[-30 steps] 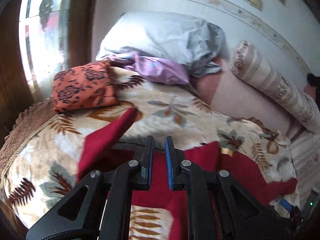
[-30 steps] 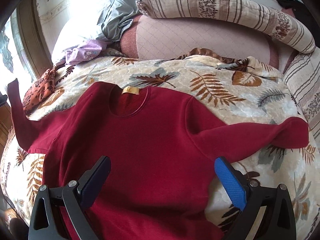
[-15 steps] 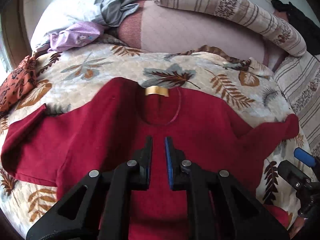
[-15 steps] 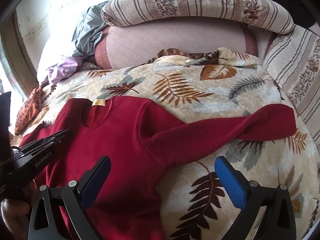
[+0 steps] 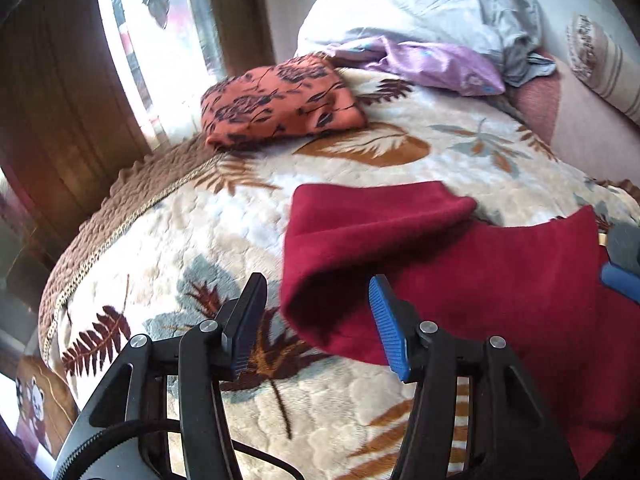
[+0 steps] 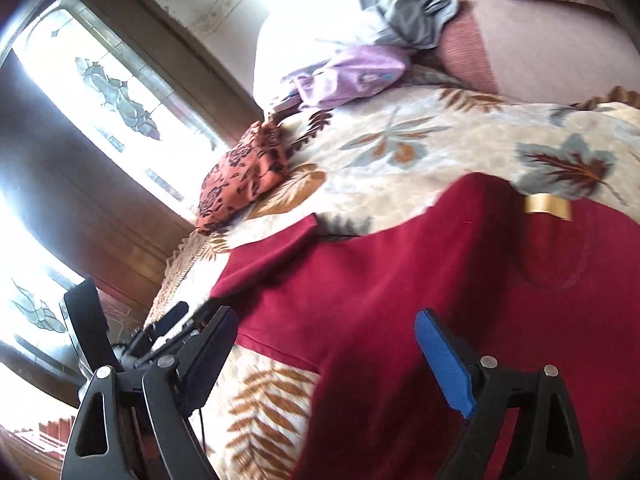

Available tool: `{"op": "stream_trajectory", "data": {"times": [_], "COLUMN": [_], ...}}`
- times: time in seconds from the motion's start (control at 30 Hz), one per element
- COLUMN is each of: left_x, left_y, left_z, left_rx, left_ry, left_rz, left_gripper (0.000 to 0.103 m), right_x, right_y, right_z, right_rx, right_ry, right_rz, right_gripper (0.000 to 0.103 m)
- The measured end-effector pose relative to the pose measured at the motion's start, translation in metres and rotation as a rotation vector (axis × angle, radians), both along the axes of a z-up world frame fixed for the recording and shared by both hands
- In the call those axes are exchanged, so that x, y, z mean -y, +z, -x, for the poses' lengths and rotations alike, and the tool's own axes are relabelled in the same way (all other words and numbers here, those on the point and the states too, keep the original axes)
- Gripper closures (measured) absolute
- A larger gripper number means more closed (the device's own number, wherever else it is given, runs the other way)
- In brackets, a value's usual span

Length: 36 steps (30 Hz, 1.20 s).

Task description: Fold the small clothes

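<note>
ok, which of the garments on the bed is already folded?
The orange floral garment, a compact bundle by the window. The red top is spread out, one sleeve flopped over; the purple garment is crumpled.

The sweater (image 5: 500,280) lay spread on the leaf-print blanket (image 5: 360,168), 1 sleeve (image 5: 372,216) folded over beside its body. Behind it to the left sat a folded floral garment (image 5: 280,104), with a pillow (image 5: 420,8) farther back.
</note>
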<state>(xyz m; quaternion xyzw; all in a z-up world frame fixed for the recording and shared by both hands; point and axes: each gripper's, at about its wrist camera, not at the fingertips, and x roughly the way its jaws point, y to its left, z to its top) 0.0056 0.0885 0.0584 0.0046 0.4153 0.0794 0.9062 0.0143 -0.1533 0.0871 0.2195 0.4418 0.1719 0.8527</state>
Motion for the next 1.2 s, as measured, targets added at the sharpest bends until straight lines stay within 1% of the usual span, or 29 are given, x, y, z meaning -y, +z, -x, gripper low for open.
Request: {"op": "stream_trajectory", "data": {"times": [0.1,0.17,0.23,0.3,0.33,0.37,0.4,0.43,0.47,0.53,0.63,0.73,0.8,0.83,0.9,0.93,0.97,1.03,1.2], "left_x": [-0.021,-0.027,-0.03,-0.032,-0.033,-0.034,-0.035,-0.035,-0.035,-0.033,-0.027,-0.013,0.004,0.013,0.032,0.041,0.048,0.057,0.064], "left_y": [-0.019,-0.023,-0.022,-0.021,-0.021,-0.022,-0.022,-0.021,-0.019,-0.013,0.001,0.018,0.028,0.031,0.038,0.04,0.041,0.04,0.028], "left_z": [-0.006,-0.009,-0.012,-0.013,-0.015,-0.016,-0.017,-0.018,-0.017,-0.015,-0.006,0.007,0.015,0.019,0.027,0.029,0.031,0.034,0.027], "left_rx": [-0.042,-0.055,-0.045,-0.041,-0.043,-0.048,-0.052,-0.051,-0.044,-0.023,0.031,0.098,0.134,0.148,0.175,0.185,0.194,0.195,0.147], "left_ry": [0.042,0.049,0.061,0.067,0.07,0.075,0.077,0.078,0.079,0.073,0.036,-0.054,-0.134,-0.169,-0.222,-0.243,-0.255,-0.265,-0.266], "left_rz": [0.025,0.046,0.044,0.046,0.052,0.059,0.065,0.07,0.073,0.074,0.106,0.167,0.201,0.208,0.177,0.16,0.143,0.123,0.13], "left_gripper": [0.05,0.05,0.05,0.05,0.05,0.05,0.05,0.05,0.05,0.05,0.05,0.05,0.047,0.046,0.046,0.046,0.046,0.046,0.046], "right_x": [-0.048,-0.072,-0.083,-0.086,-0.085,-0.086,-0.085,-0.085,-0.085,-0.081,-0.069,-0.042,-0.014,0.001,0.033,0.049,0.065,0.093,0.152], "right_y": [-0.018,-0.034,-0.051,-0.071,-0.08,-0.087,-0.088,-0.085,-0.083,-0.081,-0.05,-0.009,0.017,0.027,0.042,0.046,0.048,0.046,0.028], "right_z": [-0.04,-0.065,-0.089,-0.11,-0.117,-0.122,-0.125,-0.128,-0.131,-0.13,-0.109,-0.076,-0.05,-0.039,-0.016,-0.005,0.006,0.022,0.062], "right_rx": [-0.023,-0.045,-0.081,-0.135,-0.159,-0.168,-0.148,-0.129,-0.129,-0.135,-0.047,0.068,0.133,0.156,0.182,0.22,0.226,0.216,0.161], "right_ry": [0.048,0.056,0.038,-0.001,-0.018,-0.04,-0.064,-0.072,-0.06,-0.068,-0.07,-0.075,-0.103,-0.119,-0.17,-0.203,-0.233,-0.282,-0.378], "right_rz": [-0.014,-0.006,-0.007,-0.046,-0.067,-0.082,-0.074,-0.061,-0.061,-0.079,-0.056,-0.036,-0.005,0.008,0.047,0.066,0.089,0.12,0.126], "right_gripper": [0.014,0.014,0.014,0.015,0.023,0.028,0.048,0.083,0.094,0.096,0.097,0.097,0.097,0.097,0.097,0.097,0.097,0.097,0.097]}}
